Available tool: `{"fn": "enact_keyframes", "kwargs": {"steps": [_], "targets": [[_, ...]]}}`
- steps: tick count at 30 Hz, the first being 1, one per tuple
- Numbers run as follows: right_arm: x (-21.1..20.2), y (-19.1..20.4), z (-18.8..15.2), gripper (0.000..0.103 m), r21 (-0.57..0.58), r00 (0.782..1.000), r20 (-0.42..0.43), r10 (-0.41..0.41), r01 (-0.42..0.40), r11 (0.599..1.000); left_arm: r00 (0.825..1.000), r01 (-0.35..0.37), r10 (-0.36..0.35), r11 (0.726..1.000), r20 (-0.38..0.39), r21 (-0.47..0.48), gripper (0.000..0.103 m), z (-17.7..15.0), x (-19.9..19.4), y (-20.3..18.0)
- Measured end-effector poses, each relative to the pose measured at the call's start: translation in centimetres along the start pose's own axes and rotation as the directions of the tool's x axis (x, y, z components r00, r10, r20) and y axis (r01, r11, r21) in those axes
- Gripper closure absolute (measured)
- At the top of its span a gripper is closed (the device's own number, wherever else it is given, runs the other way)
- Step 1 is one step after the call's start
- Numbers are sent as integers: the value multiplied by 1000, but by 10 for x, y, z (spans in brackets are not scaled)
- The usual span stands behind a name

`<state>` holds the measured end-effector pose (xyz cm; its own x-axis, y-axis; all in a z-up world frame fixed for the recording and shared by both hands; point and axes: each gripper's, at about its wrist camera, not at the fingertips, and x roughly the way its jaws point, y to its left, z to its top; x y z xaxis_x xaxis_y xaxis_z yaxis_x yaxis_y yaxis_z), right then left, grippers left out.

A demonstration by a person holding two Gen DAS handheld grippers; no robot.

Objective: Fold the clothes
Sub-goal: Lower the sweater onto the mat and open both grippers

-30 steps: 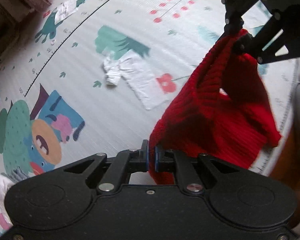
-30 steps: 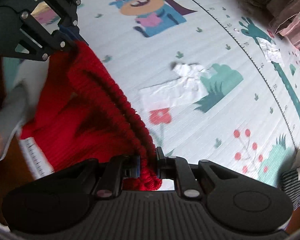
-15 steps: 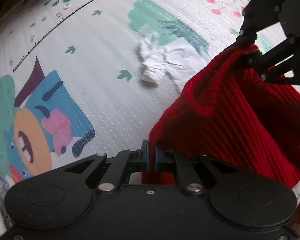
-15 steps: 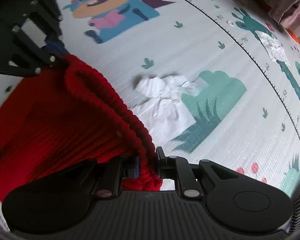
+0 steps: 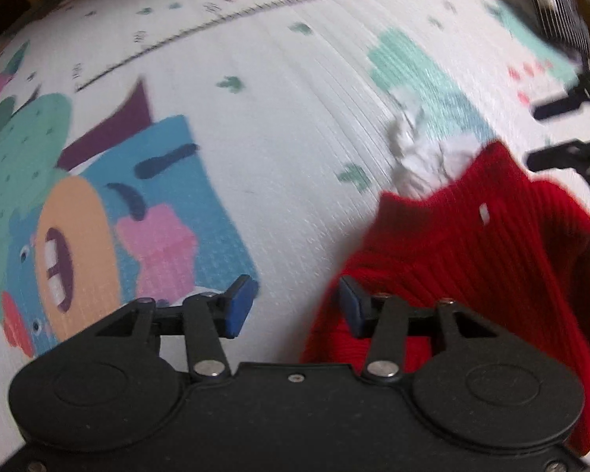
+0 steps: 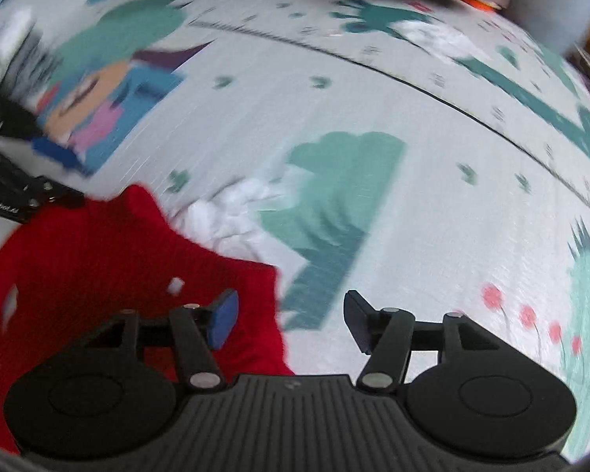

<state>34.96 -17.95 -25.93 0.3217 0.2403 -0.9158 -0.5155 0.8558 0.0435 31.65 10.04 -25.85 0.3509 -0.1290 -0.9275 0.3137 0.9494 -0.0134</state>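
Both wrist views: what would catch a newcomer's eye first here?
The red sweater stands out, lying on the play mat at lower right in the left view and lower left in the right view. Both hand-held grippers, left and right, stand open with nothing between their fingers. A crumpled white garment lies just beyond the sweater, near a cartoon animal print.

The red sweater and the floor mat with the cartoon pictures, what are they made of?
The red sweater looks like knitted yarn, maybe wool or acrylic: it is matte, with ribbed lines running through it, and it slumps softly. The floor mat looks like foam or plastic: its pale surface has fine pressed lines, a faint sheen and printed cartoons. Which exact fibre or plastic, the blurry views cannot tell.
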Motion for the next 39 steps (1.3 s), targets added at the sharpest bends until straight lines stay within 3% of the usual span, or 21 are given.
{"fn": "enact_keyframes", "kwargs": {"steps": [4,7,11,15,18,23,26,27,28,29,31,35,39], "targets": [[-38,-34,-32,43,164,998,19,65,-67,984,996,70,-64,992,61,-106,56,-15,-29,19],[-63,-43,-84,43,233,994,33,108,-113,966,984,163,-143,965,107,-204,54,-46,-51,27],[-80,-32,-173,43,227,994,55,94,-104,968,960,274,-233,899,155,-341,54,-113,-75,32],[-77,-28,-238,43,378,986,77,144,-163,911,960,278,-223,847,172,-453,54,-193,-88,33],[-77,-11,-262,43,401,979,92,182,-204,893,956,292,-224,791,189,-538,54,-246,-90,25],[-69,13,-280,44,379,990,69,121,-138,915,936,352,-259,725,239,-592,54,-284,-81,0],[-68,16,-284,44,410,989,95,111,-140,901,927,374,-295,717,230,-588,56,-283,-72,-13],[-68,16,-283,52,414,990,99,105,-136,900,926,377,-301,716,229,-587,56,-282,-70,-16],[-68,17,-282,77,414,991,99,92,-125,902,925,379,-303,716,229,-586,66,-281,-68,-17],[-68,20,-281,84,406,994,92,66,-97,909,926,379,-300,716,231,-586,84,-280,-68,-17],[-67,26,-281,85,390,994,92,51,-83,917,928,374,-289,717,236,-588,95,-281,-68,-16],[-64,19,-286,95,430,984,116,131,-169,887,925,378,-278,731,258,-568,96,-276,-75,-5],[-77,-13,-274,98,413,990,142,-2,-57,909,930,357,-234,761,283,-542,98,-270,-90,20]]}}
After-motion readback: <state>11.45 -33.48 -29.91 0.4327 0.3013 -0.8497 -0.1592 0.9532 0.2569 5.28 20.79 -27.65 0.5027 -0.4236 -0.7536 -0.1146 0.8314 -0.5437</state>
